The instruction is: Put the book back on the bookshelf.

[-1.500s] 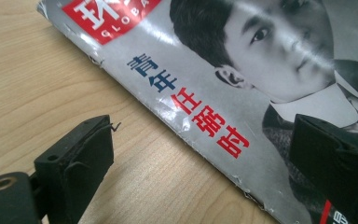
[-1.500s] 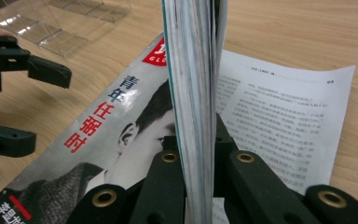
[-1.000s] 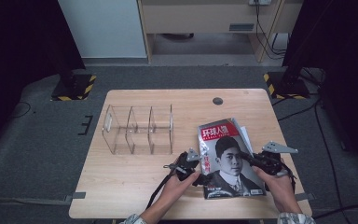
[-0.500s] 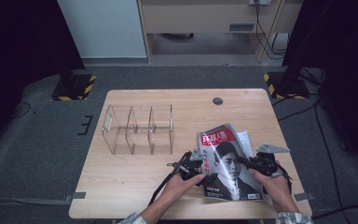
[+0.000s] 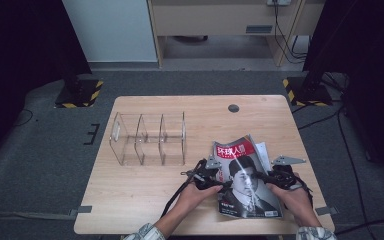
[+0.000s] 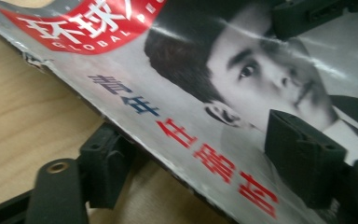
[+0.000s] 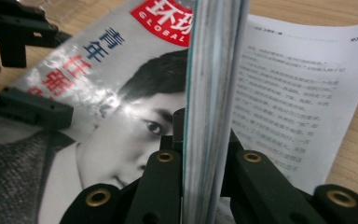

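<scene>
Both tongs on magazine, right tongs clamp its pages, left tongs closing, straddling cover edge

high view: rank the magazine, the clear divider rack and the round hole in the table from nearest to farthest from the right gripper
1. magazine: clamped at its right edge in the right gripper, at the table's near right.
2. round hole: farther back, near the far edge, slightly left of the gripper.
3. clear divider rack: farthest, across on the table's left half.

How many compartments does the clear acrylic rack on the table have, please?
3, side by side in the clear acrylic rack at the wooden table's left half: left, middle and right, all empty.
</scene>
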Tool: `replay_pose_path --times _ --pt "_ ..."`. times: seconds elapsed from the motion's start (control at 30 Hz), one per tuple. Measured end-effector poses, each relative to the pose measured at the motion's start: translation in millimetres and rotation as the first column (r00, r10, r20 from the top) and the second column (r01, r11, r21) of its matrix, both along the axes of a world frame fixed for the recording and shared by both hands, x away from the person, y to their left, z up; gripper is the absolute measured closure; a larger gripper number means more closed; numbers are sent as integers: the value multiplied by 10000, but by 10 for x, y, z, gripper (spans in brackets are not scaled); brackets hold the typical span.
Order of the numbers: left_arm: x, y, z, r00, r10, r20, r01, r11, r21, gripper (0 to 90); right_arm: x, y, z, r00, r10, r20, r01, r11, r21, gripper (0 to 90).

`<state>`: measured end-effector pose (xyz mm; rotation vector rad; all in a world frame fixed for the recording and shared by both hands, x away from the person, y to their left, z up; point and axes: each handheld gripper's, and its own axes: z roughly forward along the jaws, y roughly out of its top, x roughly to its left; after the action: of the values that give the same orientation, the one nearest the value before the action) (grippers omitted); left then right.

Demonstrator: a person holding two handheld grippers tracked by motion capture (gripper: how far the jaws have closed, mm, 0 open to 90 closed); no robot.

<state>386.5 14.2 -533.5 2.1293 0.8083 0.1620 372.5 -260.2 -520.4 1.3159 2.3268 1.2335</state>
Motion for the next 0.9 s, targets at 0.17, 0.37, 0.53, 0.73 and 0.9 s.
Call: replay_pose_path --times 0.17,0.37,0.53,0.73,0.9 --pt "-13 -7 -1 9995 114 300 -121 9996 238 386 18 20 -34 9987 -507 68 512 9936 -1006 524" --pt "-8 18 15 9999 105 89 -106 9998 170 468 50 -99 -62 9836 -1798 119 1797 9732 -1439 288" --pt "-4 30 28 9996 212 -161 -212 9998 9 564 60 -151 -87 9805 -1965 72 1959 9733 -1192 411" --pt "0 18 74 9998 86 -166 -84 9999 89 589 52 -139 -98 9825 -1838 316 1864 9728 -1374 441" --pt "128 -45 115 9996 224 -142 -226 9997 -88 436 52 -138 -109 9841 -1715 458 1763 9743 -1400 446"
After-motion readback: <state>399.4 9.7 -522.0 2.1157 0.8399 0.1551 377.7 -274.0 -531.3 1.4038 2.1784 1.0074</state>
